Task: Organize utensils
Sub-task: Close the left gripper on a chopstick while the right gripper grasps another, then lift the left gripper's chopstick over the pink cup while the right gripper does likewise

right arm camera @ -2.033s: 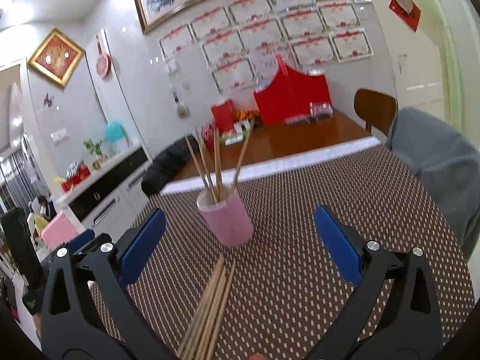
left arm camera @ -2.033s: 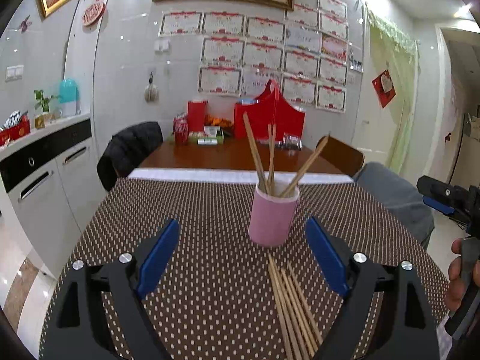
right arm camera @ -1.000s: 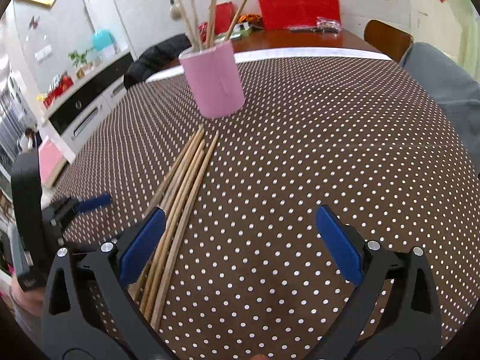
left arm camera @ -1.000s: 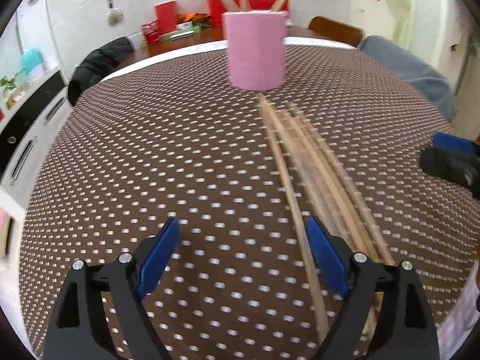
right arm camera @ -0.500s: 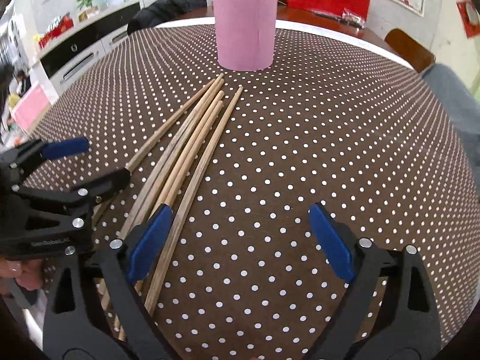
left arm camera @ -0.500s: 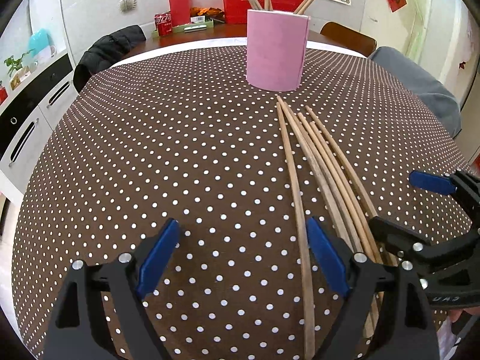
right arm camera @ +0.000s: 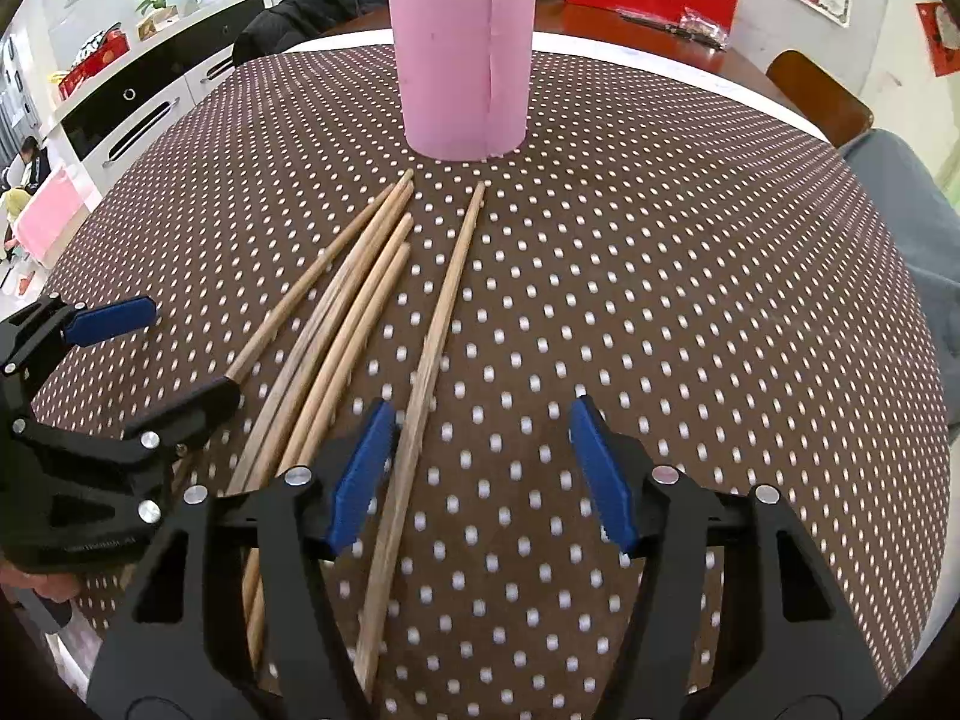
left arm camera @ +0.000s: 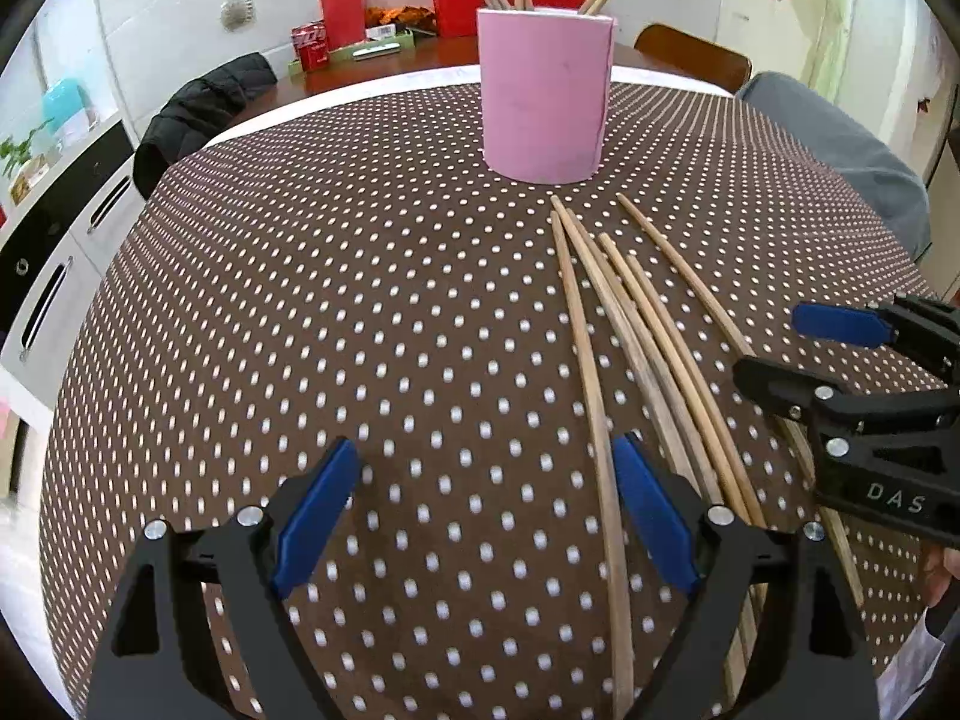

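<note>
Several loose wooden chopsticks lie fanned on the brown dotted tablecloth, tips toward a pink cup that holds several more upright. My left gripper is open wide low over the cloth; the leftmost chopstick runs just inside its right pad. My right gripper has its jaws closing; the rightmost chopstick lies between them beside the left pad, not pinched. Each gripper shows in the other's view, the right gripper and the left gripper, at the chopsticks' near ends.
Beyond the cloth the wooden table carries red boxes and a can. A dark jacket hangs on a chair at the back left, a grey-covered seat stands at the right, and a white-and-black cabinet runs along the left.
Both grippers tipped down from the room to the table and neared the chopsticks. The right gripper's jaws narrowed and shifted left, so the rightmost chopstick now lies between them.
</note>
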`<state>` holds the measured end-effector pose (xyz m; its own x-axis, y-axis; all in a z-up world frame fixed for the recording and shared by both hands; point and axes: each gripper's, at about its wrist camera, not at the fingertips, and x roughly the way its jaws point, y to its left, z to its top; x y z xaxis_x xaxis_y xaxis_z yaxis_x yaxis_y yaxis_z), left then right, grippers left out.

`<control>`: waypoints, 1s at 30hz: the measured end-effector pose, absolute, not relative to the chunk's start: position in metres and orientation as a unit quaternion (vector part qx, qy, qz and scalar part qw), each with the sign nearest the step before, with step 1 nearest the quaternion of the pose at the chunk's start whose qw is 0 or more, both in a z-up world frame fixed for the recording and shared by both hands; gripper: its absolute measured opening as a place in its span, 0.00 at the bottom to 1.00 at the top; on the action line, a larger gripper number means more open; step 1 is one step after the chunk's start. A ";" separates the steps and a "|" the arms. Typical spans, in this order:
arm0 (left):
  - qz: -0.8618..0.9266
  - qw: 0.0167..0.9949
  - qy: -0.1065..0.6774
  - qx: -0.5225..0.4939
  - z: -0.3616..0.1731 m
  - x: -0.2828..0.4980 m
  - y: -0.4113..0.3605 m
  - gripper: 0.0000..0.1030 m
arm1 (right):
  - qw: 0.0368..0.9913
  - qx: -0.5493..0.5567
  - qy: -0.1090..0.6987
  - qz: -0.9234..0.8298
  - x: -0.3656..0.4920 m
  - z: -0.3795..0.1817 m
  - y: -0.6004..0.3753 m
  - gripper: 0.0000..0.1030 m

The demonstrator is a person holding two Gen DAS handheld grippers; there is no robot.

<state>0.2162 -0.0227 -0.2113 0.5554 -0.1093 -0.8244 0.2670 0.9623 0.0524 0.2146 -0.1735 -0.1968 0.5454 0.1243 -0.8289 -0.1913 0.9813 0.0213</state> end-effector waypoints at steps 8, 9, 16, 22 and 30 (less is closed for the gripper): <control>-0.158 0.870 0.458 0.094 -0.203 0.231 -0.038 0.35 | 0.878 -0.049 0.465 0.099 0.232 -0.195 -0.166 0.09; -0.158 0.869 0.459 0.093 -0.202 0.232 -0.038 0.15 | 0.878 -0.048 0.465 0.101 0.231 -0.195 -0.167 0.09; -0.153 0.879 0.451 0.026 -0.202 0.229 -0.016 0.05 | 0.889 0.008 0.442 0.120 0.216 -0.192 -0.190 0.05; -0.140 0.900 0.411 -0.029 -0.184 0.220 -0.001 0.05 | 0.900 0.041 0.408 0.147 0.205 -0.175 -0.202 0.05; -0.145 0.922 0.355 -0.057 -0.151 0.209 0.005 0.05 | 0.915 0.074 0.360 0.168 0.192 -0.151 -0.211 0.05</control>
<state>0.2093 0.0047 -0.1513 0.7065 -0.3077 -0.6373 0.2262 0.9515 -0.2086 0.1915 -0.2107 -0.1511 0.6846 0.3611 -0.6332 -0.2546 0.9324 0.2565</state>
